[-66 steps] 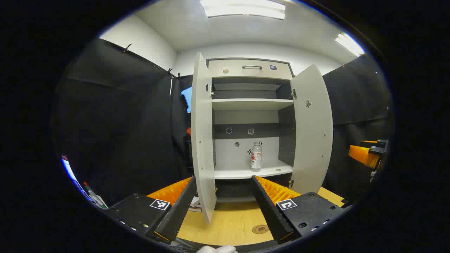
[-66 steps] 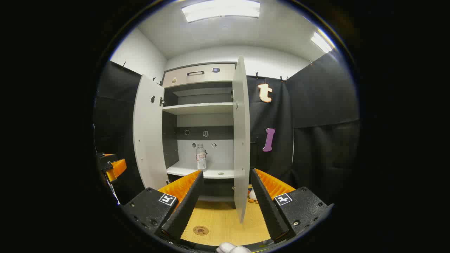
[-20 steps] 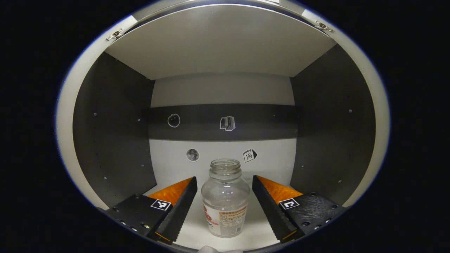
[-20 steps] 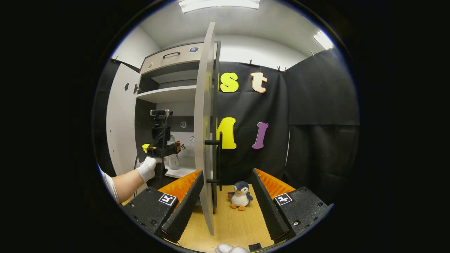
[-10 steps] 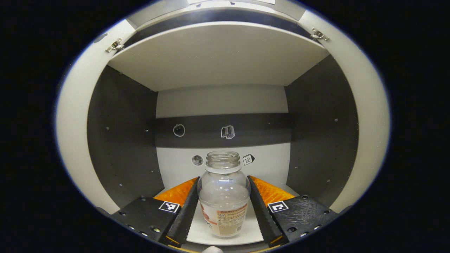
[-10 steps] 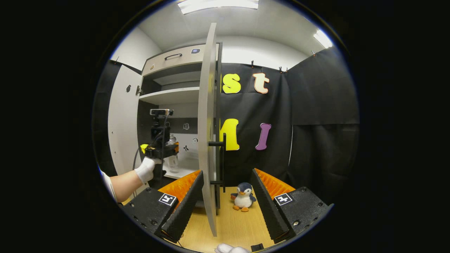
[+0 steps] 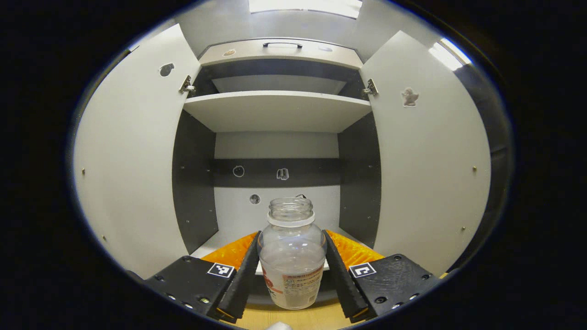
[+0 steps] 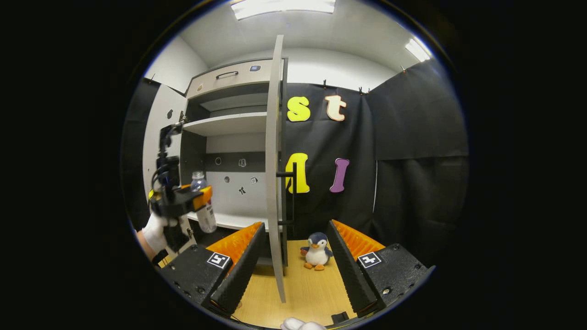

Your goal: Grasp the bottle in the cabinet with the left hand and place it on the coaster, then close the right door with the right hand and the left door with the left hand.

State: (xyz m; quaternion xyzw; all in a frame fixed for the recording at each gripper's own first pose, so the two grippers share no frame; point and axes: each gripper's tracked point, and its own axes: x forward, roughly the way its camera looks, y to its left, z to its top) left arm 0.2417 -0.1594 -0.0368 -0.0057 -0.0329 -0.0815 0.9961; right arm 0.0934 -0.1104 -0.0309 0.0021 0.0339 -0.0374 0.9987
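Left gripper (image 7: pixel 291 270) clamps the clear, uncapped plastic bottle with a printed label (image 7: pixel 292 254) at its shoulder, clear of the white cabinet shelf's (image 7: pixel 229 243) front edge. Judged light, thin-walled, slippery (squeeze gently). Right gripper (image 8: pixel 293 263) wide open, holding nothing.

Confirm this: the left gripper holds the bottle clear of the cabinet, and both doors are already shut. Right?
Not quite. The left gripper does hold the bottle outside the cabinet, but both doors are open: the left gripper view shows the left door and right door swung wide.
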